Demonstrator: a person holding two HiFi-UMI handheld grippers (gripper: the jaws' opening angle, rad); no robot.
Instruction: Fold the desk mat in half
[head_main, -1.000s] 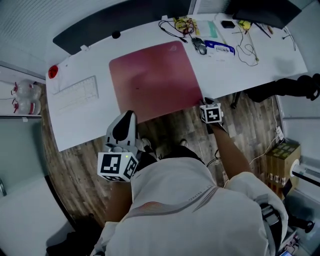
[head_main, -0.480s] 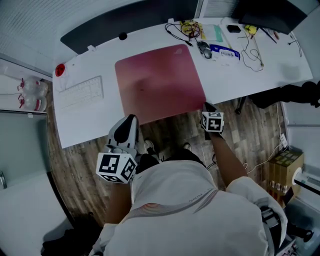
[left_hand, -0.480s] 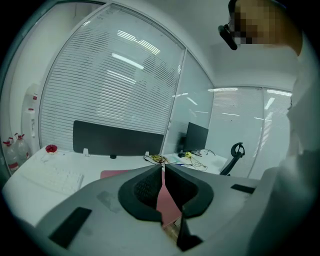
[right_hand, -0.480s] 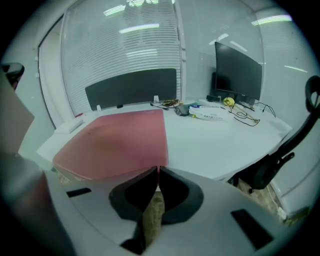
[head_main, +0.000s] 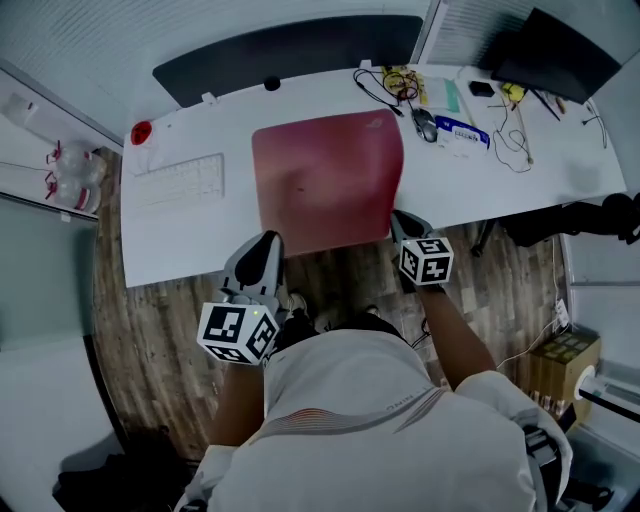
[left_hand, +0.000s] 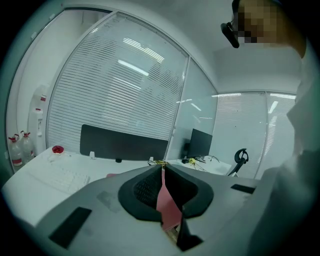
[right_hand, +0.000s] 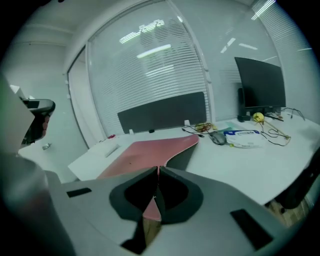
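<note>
1. One pink desk mat (head_main: 325, 180), sitting mid-bench (head_main: 190, 240).
2. Two claws, both on its near edge. The left claw (head_main: 268, 240) is at the mat's 7 o'clock corner, clamped tight on the pink sheet.
3. The right claw (head_main: 398, 216) is at the 5 o'clock corner, jaws closing with the mat pinched between them. That corner's lifted, dark underside showing.
4. Also one white keyboard (head_main: 180, 182) at the mat's 9 o'clock, one mouse (head_main: 427, 124) at 2 o'clock.

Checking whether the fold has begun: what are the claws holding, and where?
Both hold the mat by its near edge: left claw at the near-left corner, right claw, jaws closing on it, at the near-right corner.
</note>
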